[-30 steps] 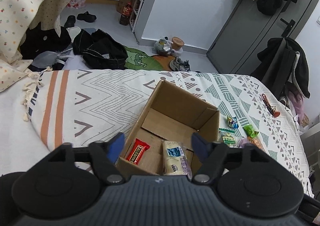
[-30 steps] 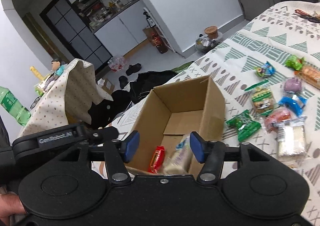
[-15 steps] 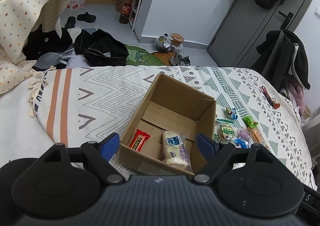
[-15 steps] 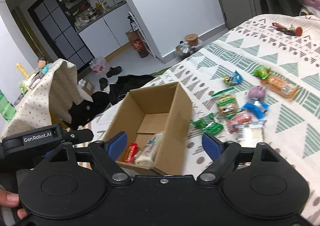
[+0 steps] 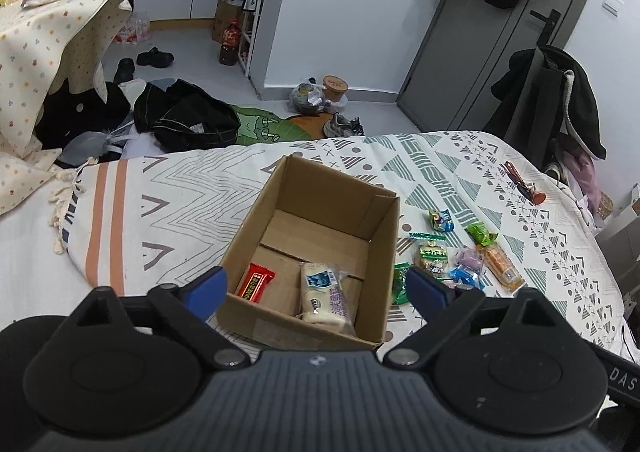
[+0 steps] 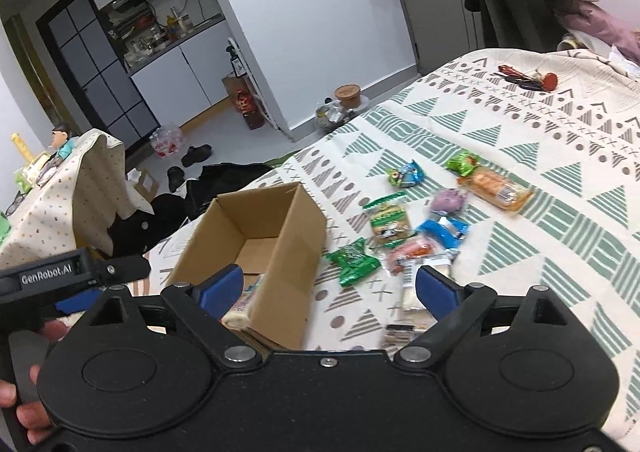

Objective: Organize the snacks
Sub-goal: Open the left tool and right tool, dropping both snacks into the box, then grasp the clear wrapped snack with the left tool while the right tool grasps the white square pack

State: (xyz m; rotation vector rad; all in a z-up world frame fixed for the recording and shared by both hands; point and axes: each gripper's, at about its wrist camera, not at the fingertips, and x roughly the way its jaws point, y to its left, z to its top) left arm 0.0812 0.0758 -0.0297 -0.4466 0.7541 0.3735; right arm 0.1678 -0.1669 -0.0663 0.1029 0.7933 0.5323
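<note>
**Two snacks boxed, the rest loose on the bed**

Here's the cardboard box [image 5: 320,212], open-topped, sitting on the patterned bedspread [image 5: 180,188] toward the bed's near edge. Inside, two items, both at the near end of the box floor: a red wrapped bar [image 5: 255,281] in the left corner and a pale bread packet [image 5: 326,296] beside it to the right, leaning against the near wall. The far half of the box floor is bare cardboard.

Just off the box's right wall lies the loose cluster of snacks [image 6: 420,224]: a green packet [image 6: 354,260] nearest the box, a green-and-tan packet [image 6: 390,222], a blue one [image 6: 444,230], a purple one [image 6: 450,200], an orange packet [image 6: 496,188] and a white wrapped piece [image 6: 412,292] closest to the camera.

The left gripper [image 5: 318,290] hangs above the box's near wall, blue fingers spread wide, empty. The right gripper [image 6: 328,288] is likewise spread and empty, spanning the box's right wall and the white piece.

Beyond the bed's far edge: grey floor, dark clothes [image 5: 188,120] in a heap, shoes [image 5: 154,57], a grey door [image 5: 492,32] with coats hung above.
</note>
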